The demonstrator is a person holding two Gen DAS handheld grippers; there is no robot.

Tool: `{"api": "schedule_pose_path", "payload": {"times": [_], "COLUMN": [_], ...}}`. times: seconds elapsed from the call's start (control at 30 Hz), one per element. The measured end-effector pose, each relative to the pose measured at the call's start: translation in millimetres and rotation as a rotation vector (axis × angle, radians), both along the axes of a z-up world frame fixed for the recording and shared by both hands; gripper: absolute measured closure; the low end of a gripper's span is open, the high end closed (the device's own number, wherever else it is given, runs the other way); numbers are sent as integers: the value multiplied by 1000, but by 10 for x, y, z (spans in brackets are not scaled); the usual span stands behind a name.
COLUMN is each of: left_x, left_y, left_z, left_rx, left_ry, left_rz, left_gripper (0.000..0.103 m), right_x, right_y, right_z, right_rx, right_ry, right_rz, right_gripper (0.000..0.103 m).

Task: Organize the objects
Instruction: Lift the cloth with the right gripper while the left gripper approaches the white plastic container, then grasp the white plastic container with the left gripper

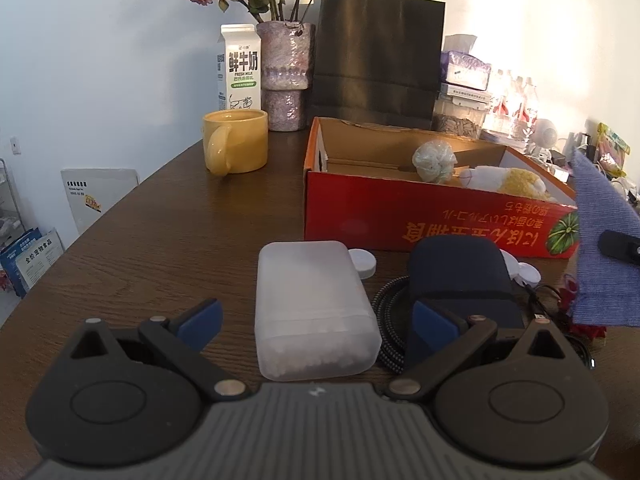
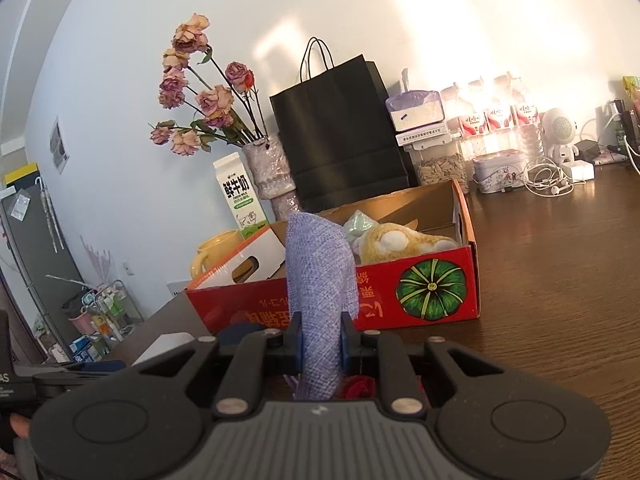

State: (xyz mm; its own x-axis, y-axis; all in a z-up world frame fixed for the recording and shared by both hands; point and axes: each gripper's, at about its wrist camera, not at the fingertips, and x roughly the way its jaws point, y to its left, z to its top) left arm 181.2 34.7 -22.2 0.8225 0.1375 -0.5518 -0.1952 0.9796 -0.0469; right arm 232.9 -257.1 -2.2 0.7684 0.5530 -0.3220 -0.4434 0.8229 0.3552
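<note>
left gripper [image 1: 316, 322]: black linkage arms, blue pads, silver pivot pins, 2 round black discs, grey ribbed body w/ small white mark.
right gripper [image 2: 322, 342]: same build – black arms, blue pads, silver pins, grey ribbed body, white mark at centre.

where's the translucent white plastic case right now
In the left wrist view, the translucent white case lies on the table between the open left gripper's fingers, beside the dark blue pouch and before the red box.
</note>
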Motion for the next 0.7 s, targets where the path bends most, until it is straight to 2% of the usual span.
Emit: {"api": "schedule_pose_path", "payload": {"times": [0.23,0.47,0.5,0.53,0.57,0.6,0.7], "left_x": [125,266,284,298,317,319,298], "left_y": [25,82,104,128,158,168,201], "left_z": [-41,-115,-132,-150,-173,-176,-179], "left_rx": [-5,-13,-21,-34,-56,-59,-74], "left_ry": [14,27,28,30,38,32,20], "left_rz": [26,97,104,106,98,96,93], "left_gripper": [0,2,5,16,33,37,37], "right_x": [-5,-8,-8,-8,-9,-10,-16], "right_y": [-15,19,23,28,33,40,60], "right_z": [-12,-23,-24,-23,-24,-25,-23], "right_rx": [-15,-36,-39,-41,-44,-46,-52], "right_ry": [-9,-8,-8,-8,-8,-7,-7], "right_rz": [-21,-20,-21,-21,-21,-21,-19], "right_gripper": [88,88,88,88,88,88,88]}}
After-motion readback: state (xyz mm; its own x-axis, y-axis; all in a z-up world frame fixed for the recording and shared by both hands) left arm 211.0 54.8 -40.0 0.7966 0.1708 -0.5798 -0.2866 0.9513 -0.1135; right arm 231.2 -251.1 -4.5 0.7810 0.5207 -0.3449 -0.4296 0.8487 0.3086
